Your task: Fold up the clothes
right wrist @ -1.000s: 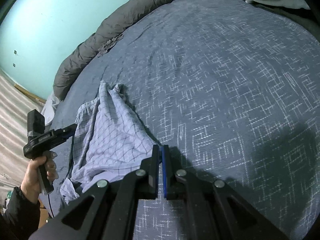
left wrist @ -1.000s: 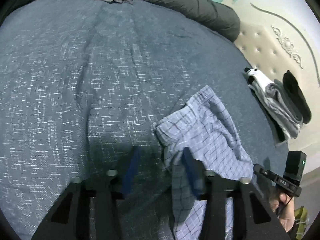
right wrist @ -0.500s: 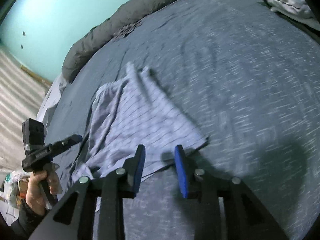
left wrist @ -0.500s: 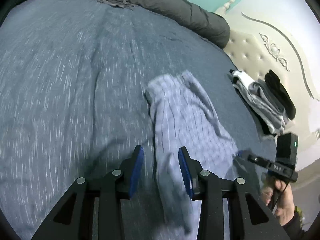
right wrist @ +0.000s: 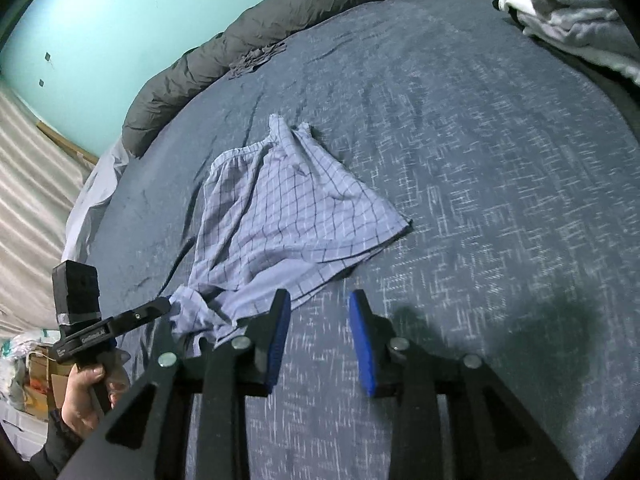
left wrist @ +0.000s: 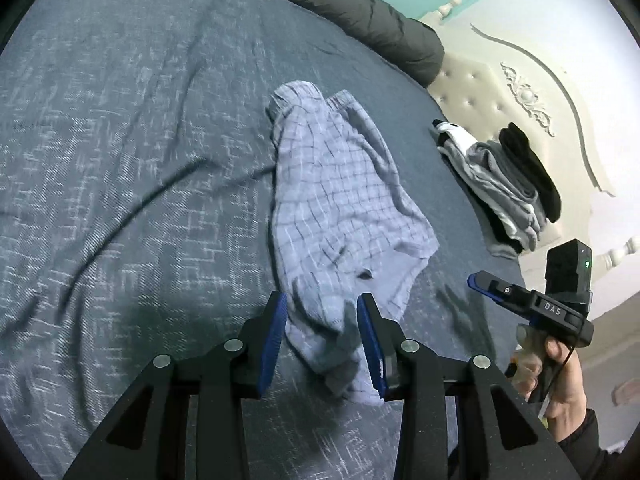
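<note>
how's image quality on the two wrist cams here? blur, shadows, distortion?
Left wrist: strong fisheye bending with dark corners; checked shorts smeared near the left claw; headboard wall overexposed. Right wrist: bedspread streaked by motion blur at right; soft dark shadow lower right; right claw sharp.

Dark grey duvet (left wrist: 360, 12) along blue bedspread (left wrist: 120, 160), cream headboard (left wrist: 500, 92)
</note>
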Demonstrator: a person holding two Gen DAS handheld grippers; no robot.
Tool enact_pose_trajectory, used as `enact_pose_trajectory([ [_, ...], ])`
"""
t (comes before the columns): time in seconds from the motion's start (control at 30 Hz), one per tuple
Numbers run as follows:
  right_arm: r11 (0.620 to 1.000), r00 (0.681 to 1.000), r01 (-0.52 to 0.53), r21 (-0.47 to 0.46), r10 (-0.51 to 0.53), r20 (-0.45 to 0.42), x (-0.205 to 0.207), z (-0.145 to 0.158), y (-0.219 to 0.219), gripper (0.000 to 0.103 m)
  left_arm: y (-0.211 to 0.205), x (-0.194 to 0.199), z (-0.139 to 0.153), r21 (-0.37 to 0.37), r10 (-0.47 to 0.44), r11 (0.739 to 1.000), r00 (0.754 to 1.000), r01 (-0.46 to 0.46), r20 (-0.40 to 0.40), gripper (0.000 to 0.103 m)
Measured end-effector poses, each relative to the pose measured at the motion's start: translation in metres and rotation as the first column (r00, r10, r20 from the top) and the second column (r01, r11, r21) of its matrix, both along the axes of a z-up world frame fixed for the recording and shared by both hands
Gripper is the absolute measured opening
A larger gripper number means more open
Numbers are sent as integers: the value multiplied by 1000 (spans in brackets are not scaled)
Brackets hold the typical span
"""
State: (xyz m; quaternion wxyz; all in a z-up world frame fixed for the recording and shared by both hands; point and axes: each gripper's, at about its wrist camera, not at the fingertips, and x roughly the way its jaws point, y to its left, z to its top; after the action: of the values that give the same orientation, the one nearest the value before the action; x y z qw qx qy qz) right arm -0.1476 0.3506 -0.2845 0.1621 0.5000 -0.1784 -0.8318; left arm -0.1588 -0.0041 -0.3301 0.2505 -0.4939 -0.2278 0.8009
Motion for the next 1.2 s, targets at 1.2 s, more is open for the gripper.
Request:
enact_pose_trajectory([
  [1.2, 992, 991, 82, -96, -71, 112, -26, -16, -3, 32, 18, 40, 30, -119, -203, 976, 963, 183, -179, 16],
])
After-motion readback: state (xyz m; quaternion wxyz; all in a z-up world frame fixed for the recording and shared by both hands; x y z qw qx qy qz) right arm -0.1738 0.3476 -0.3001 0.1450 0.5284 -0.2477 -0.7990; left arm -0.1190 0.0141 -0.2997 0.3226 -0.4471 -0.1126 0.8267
